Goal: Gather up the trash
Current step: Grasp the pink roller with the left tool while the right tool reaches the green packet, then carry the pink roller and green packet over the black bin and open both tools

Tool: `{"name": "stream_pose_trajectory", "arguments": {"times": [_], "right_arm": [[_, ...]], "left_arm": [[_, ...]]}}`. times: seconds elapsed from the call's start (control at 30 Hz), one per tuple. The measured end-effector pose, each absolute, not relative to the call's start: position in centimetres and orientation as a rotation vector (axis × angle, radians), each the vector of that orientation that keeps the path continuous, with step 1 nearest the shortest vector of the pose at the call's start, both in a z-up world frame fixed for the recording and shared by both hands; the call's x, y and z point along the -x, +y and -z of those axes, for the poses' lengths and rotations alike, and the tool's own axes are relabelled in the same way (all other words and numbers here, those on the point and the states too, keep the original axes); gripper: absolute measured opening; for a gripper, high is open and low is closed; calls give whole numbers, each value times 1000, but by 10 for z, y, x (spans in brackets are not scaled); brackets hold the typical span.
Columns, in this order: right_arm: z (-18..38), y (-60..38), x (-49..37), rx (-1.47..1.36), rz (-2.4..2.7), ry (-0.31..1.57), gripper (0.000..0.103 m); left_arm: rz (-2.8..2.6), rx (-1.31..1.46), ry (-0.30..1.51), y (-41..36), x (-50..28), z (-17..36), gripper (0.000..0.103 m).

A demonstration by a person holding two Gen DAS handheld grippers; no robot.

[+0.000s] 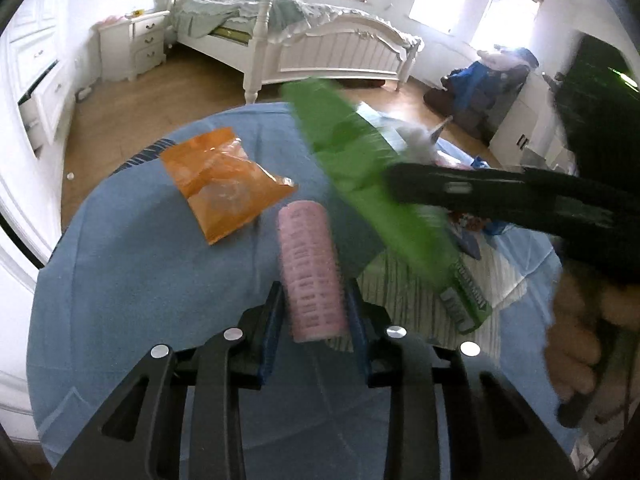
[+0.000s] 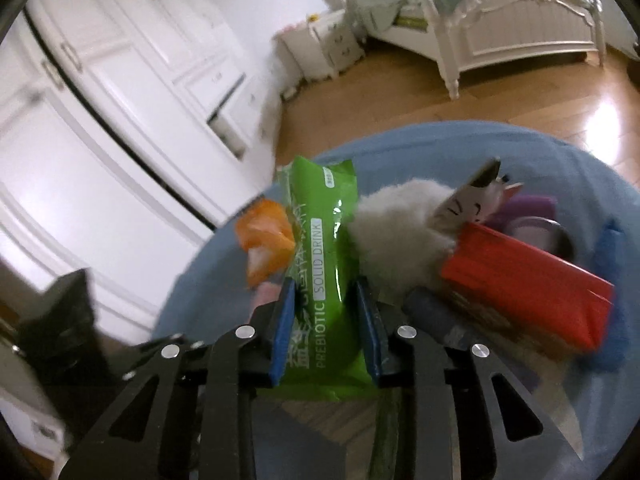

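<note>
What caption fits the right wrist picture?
Right claw shut on a green drink packet above the blue table.

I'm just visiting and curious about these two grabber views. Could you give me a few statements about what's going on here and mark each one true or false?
1. The left gripper is shut on a pink hair roller. True.
2. The right gripper holds the red packet. False: it is shut on the green drink sachet; the red packet lies beside it on the table.
3. The orange wrapper lies on the blue tablecloth, held by neither gripper. True.
4. The bed in the background is dark wood. False: its frame is white.
</note>
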State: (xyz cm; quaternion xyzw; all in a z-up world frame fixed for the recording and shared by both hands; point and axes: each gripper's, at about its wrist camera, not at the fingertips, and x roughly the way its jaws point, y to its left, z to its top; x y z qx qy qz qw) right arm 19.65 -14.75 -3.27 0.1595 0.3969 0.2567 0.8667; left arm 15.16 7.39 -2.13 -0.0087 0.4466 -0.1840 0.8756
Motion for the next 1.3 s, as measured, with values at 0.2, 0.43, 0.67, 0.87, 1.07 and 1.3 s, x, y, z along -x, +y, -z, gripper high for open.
{"name": "stream_pose_trajectory", "arguments": {"times": [0.2, 0.43, 0.67, 0.87, 1.07, 1.3], "right_arm": [[-6, -213, -126, -326, -462, 607, 30], [-12, -318, -67, -331, -188, 446, 30], [21, -425, -39, -350, 78, 464, 30], [60, -484, -31, -365, 199, 526, 30], [91, -521, -29, -352, 254, 567, 30], [109, -535, -36, -364, 275, 595, 31]], "left_arm": [[403, 14, 830, 57, -128, -3, 28], [561, 22, 716, -8, -104, -48, 28], [770, -33, 717, -127, -97, -51, 28], [907, -41, 786, -222, -113, -33, 28], [957, -109, 835, -285, -116, -10, 29], [967, -174, 865, -308, -114, 5, 29]]}}
